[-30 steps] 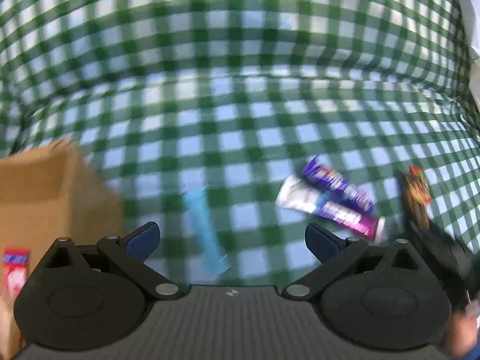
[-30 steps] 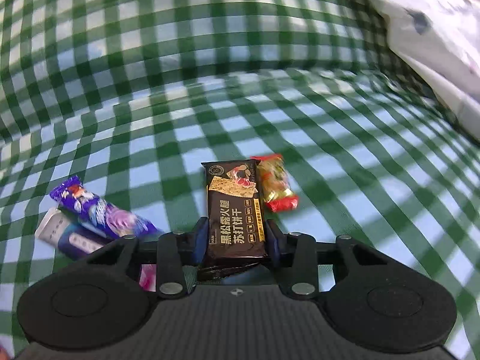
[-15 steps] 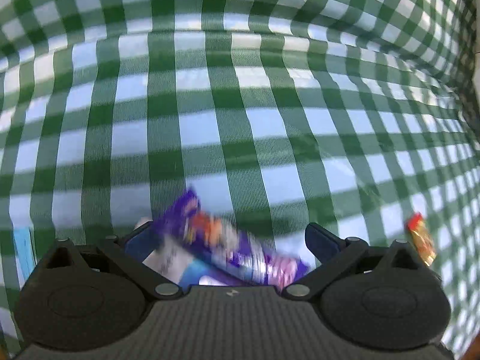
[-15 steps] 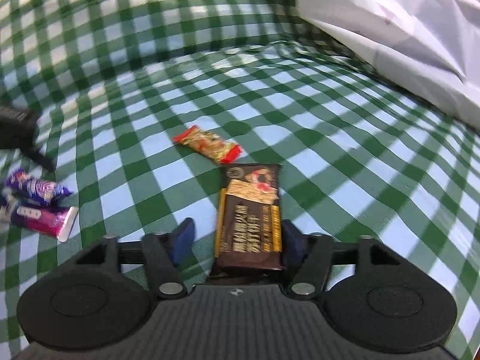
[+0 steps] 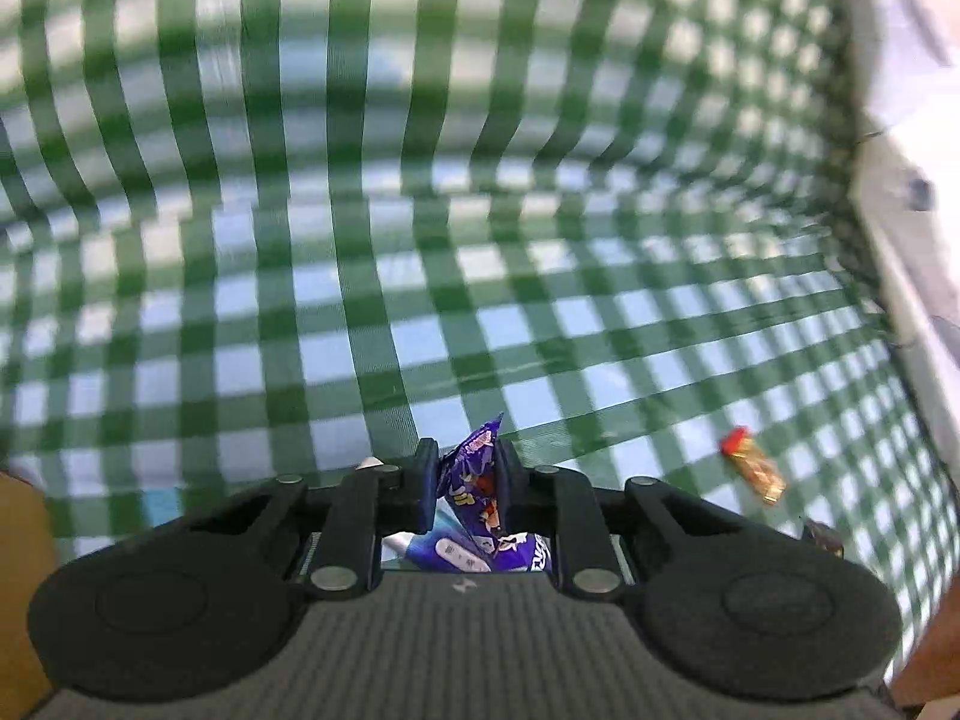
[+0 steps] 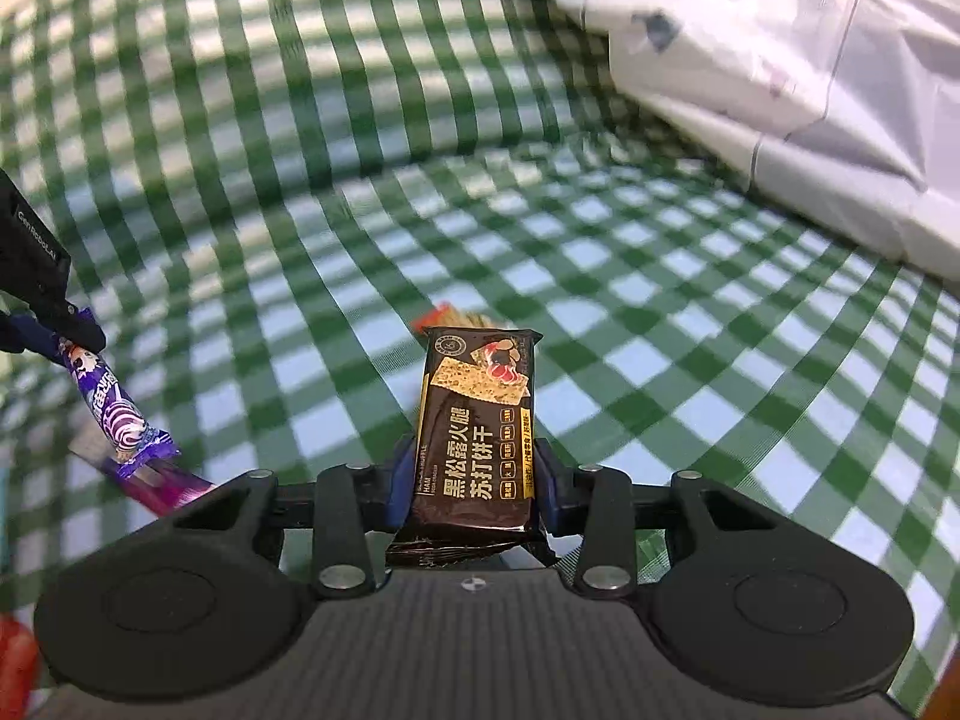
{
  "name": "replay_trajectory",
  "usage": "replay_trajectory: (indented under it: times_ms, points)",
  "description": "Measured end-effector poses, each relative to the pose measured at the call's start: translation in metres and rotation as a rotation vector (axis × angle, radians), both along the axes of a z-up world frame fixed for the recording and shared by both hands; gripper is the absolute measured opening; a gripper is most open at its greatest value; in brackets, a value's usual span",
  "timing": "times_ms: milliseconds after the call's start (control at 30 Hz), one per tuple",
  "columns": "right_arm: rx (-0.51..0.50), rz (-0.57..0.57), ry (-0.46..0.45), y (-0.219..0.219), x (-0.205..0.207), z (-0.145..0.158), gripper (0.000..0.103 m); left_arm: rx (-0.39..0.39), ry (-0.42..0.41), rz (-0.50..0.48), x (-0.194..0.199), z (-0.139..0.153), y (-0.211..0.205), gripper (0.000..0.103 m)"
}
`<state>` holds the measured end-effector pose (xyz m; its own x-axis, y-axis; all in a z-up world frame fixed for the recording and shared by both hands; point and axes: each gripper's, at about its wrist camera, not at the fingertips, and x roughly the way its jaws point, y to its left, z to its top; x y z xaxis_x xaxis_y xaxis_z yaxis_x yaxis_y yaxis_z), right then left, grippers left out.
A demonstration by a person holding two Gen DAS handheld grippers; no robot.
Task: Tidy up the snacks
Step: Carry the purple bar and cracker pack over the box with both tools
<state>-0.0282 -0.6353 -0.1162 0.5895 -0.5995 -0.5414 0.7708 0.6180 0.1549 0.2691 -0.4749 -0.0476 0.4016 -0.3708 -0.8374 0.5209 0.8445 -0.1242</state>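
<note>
L fingers point(image 5: 465, 489) now closing on purple snack point(image 5: 474, 480) | R fingers point(image 6: 474, 468) closing, grip cracker pack point(image 6: 474, 438) | cloth point(image 5: 420, 240) open ahead

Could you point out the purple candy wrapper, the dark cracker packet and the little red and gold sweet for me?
purple candy wrapper point(image 5: 474, 483), left wrist view, pinched middle.
dark cracker packet point(image 6: 477, 420), right wrist view, printed front.
red and gold sweet point(image 5: 755, 468), left wrist view, golden body on the cloth.

The green-and-white checked cloth point(image 5: 360, 180) blurs across the upper left-wrist frame. A tan cardboard shape point(image 5: 18, 588) is cut off at its lower left edge. In the right-wrist frame, the red-ended gold wrapper point(image 6: 447, 318) hides mostly behind the dark brown cracker packet point(image 6: 474, 432).
</note>
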Motion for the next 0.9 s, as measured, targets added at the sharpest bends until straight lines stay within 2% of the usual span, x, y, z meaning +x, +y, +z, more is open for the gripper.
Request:
replay_trajectory:
  times_ms: [200,300,433,667,767,900]
  points:
    - [-0.020,0.014,-0.113,0.042,-0.030,0.048,0.042,-0.064,-0.156,-0.028,-0.061,0.078,0.068,0.021]
    - [-0.027,0.038,-0.158,0.069,-0.045,0.071,0.042,-0.076,-0.217,-0.012,-0.096,0.111,0.117,0.021]
    - [-0.030,0.135,-0.194,0.125,-0.057,0.098,0.042,-0.083,-0.258,0.037,-0.144,0.145,0.195,0.021]
    - [0.018,0.425,-0.179,0.247,-0.070,0.127,0.042,-0.002,-0.333,0.113,-0.216,0.174,0.315,0.021]
    - [0.018,0.544,-0.157,0.304,-0.076,0.139,0.042,0.000,-0.317,0.157,-0.242,0.179,0.365,0.021]
    - [0.002,0.636,-0.132,0.367,-0.085,0.154,0.042,-0.013,-0.320,0.202,-0.272,0.181,0.418,0.021]
